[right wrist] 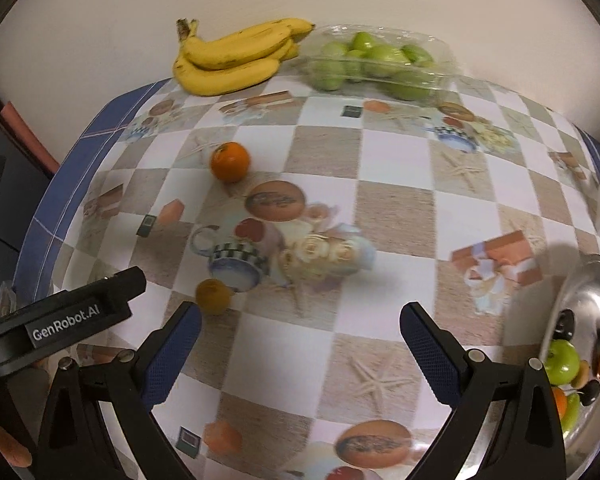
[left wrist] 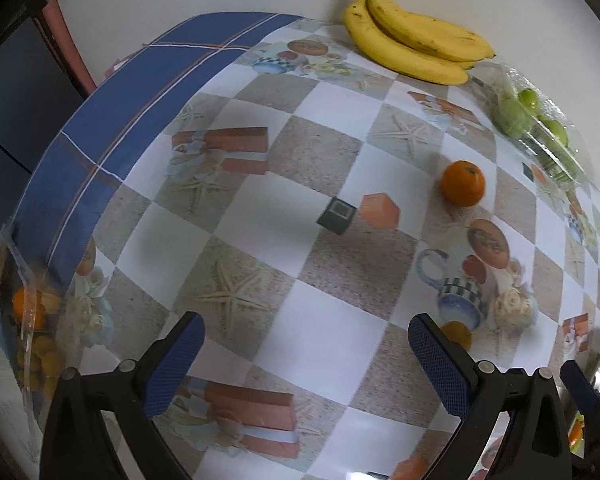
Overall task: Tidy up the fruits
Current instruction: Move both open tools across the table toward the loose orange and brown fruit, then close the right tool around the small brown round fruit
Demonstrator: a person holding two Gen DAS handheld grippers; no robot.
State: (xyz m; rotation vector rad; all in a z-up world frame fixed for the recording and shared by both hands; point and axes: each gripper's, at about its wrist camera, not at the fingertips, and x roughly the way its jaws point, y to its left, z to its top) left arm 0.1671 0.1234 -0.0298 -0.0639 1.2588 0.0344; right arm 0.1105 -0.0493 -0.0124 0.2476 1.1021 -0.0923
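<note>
Left tool: the left tool (left wrist: 306, 354) hangs over the tabletop (left wrist: 260, 200) with its blue pads spread wide and nothing between them.
Right tool: the right tool (right wrist: 300, 344) is likewise spread and empty, over the checked cloth.
Loose fruit: one orange (right wrist: 230, 161) sits alone in the open; a smaller, duller orange fruit (right wrist: 213, 296) lies nearer, just ahead of the right tool's left finger.
Key relation: from the right tool the small fruit lies forward and to the left, just outside the gap; from the left tool it peeks out behind the right finger (left wrist: 456, 334). I judge either tool would need only a short sideways shift to straddle it.
Farther orange: ahead and right of the left tool, ahead and left of the right one, well apart from both.
Destination: a metal bowl (right wrist: 588, 292) already holding fruit sits at the right tool's right, so the right tool seems the nearer carrier.
Back row: bananas (right wrist: 236, 56) and a clear box of green fruit (right wrist: 380, 64) rest by the wall.
</note>
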